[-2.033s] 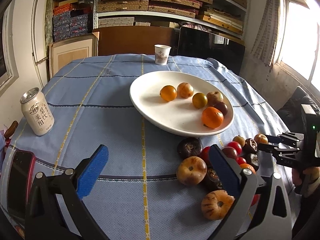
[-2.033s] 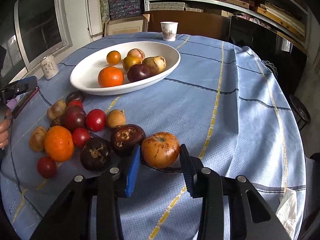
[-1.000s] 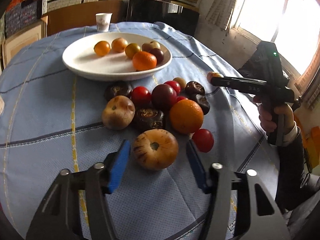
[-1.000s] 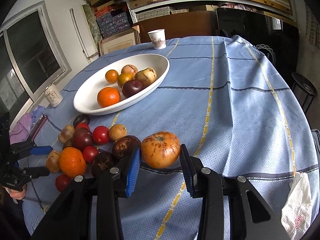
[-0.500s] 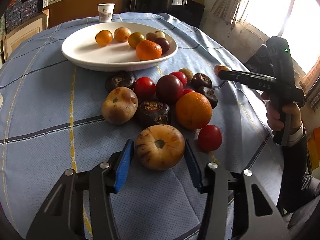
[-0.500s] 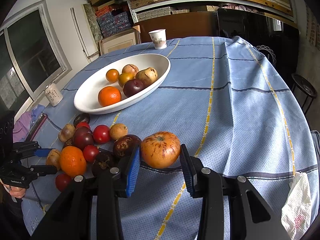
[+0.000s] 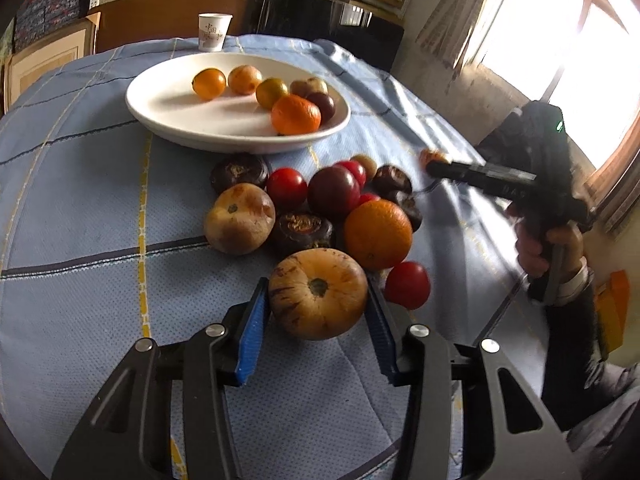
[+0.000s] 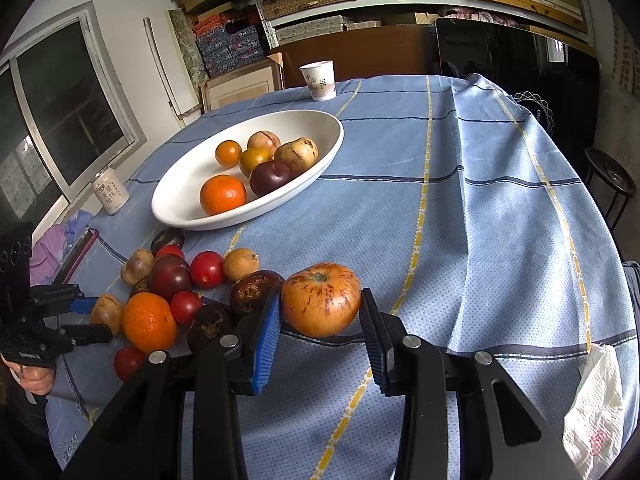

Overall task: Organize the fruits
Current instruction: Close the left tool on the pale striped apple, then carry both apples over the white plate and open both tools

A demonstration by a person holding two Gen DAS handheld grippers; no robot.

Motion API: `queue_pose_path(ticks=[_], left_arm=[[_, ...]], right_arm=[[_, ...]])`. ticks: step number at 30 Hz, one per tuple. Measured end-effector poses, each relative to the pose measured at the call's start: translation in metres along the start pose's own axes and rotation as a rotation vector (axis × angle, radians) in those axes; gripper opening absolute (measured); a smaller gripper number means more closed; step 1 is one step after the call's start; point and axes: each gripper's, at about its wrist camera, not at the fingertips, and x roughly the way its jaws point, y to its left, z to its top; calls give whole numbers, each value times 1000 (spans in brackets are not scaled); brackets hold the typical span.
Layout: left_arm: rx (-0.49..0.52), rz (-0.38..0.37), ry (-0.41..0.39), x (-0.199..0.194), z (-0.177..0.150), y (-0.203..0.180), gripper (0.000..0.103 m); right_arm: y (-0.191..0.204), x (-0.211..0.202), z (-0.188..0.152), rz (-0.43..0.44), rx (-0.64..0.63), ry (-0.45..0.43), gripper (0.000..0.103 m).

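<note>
A round tan fruit with brown streaks (image 7: 318,294) lies on the blue cloth at the near edge of a loose pile of fruit. My left gripper (image 7: 316,286) has it between the blue pads (image 7: 252,328); the jaws are closing and both pads touch its sides. My right gripper (image 8: 320,296) is shut on an orange-red streaked fruit (image 8: 320,300), to the right of the pile. In the pile are an orange (image 7: 378,234), red tomatoes (image 7: 407,290) and dark fruits (image 7: 302,228). Behind it, the white oval plate (image 7: 168,120) holds several fruits.
A paper cup (image 7: 214,38) stands behind the plate. At the table's left edge are a drink can (image 8: 110,192) and a phone (image 8: 78,254). A crumpled white bag (image 8: 596,412) lies at the near right edge. A stool (image 8: 610,176) stands beyond the table.
My left gripper swung over to the pile, came up to the tan fruit and narrowed its jaws onto it. The right gripper kept still with its fruit.
</note>
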Motion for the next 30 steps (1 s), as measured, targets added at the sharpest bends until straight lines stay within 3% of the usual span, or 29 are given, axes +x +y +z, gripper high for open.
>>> queue_pose_path(ticks=[3,6,10,14,18,21,24,26,28,30], left_arm=[[-15,5,-22,-5,7,4,46],[-12,64,-54,-12,33,8,46],[-17,115,-128,-20,86,19,46],[-49,232,-138,6,132,48,46],[-154,222,-86,32,144,83,46],[-130,278,-76,42,146,90,46],[-148,262,-73,48,148,98,47],[-151,264,-104,43,149,99,74],[-155,271,-158,31,148,97,88],[-154,267,-200,16,145,92,91]], right_arm=[[3,-3,3,7,-5,-25,40],[16,-3,14,101,3,-36,40],[55,3,37,106,-70,-64,40],[95,31,68,59,-128,-77,40],[119,59,85,45,-181,-66,40],[126,75,93,53,-183,-59,40],[130,82,95,43,-188,-52,40],[128,77,95,68,-175,-68,47],[123,63,92,87,-152,-115,59],[117,49,92,98,-135,-157,60]])
